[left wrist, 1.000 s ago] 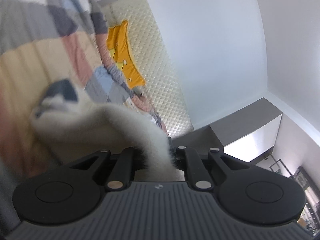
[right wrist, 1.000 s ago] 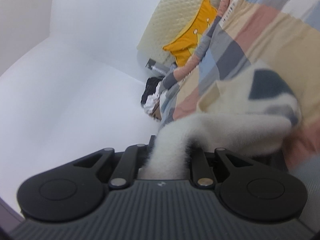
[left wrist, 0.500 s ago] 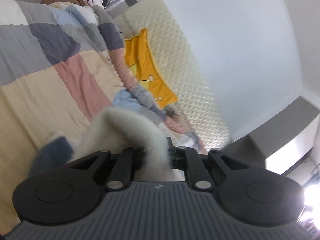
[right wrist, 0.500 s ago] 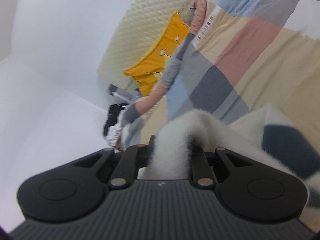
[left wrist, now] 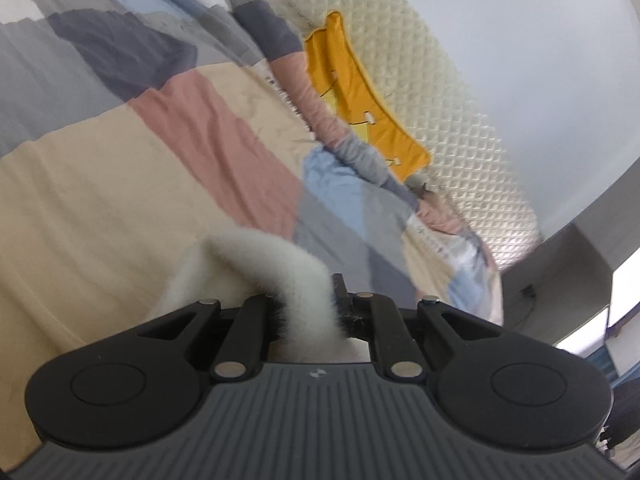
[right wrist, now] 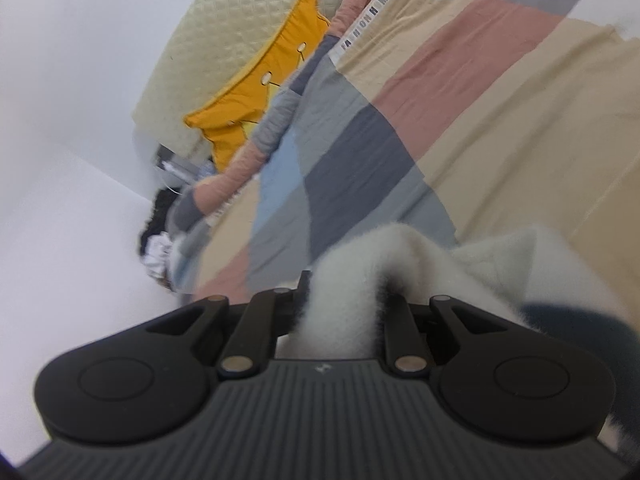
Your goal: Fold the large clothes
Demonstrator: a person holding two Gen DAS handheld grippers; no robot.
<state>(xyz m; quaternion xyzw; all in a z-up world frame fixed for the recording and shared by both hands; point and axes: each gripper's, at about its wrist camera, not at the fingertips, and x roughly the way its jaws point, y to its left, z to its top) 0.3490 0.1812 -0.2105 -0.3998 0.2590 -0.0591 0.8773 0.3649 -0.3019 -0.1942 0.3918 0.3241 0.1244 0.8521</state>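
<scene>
A fluffy white garment with dark blue patches [right wrist: 500,268] lies on a patchwork bedspread [left wrist: 120,168]. My left gripper [left wrist: 310,304] is shut on a fold of the white garment [left wrist: 296,280], which arches up out of the jaws. My right gripper [right wrist: 344,304] is shut on another fold of it [right wrist: 352,280]. Both fingertips are hidden by the pile. A dark blue patch [right wrist: 568,320] shows at the right of the right wrist view.
The bedspread [right wrist: 480,100] has beige, pink, grey and blue squares. A yellow cushion [left wrist: 360,96] leans on a cream quilted headboard [left wrist: 440,92]. A grey cabinet [left wrist: 560,272] stands at the right. Clothes are piled [right wrist: 160,220] beside the bed.
Both grippers have tilted and moved toward the head of the bed with the garment held. Less of the white garment shows in front of each gripper than a second ago.
</scene>
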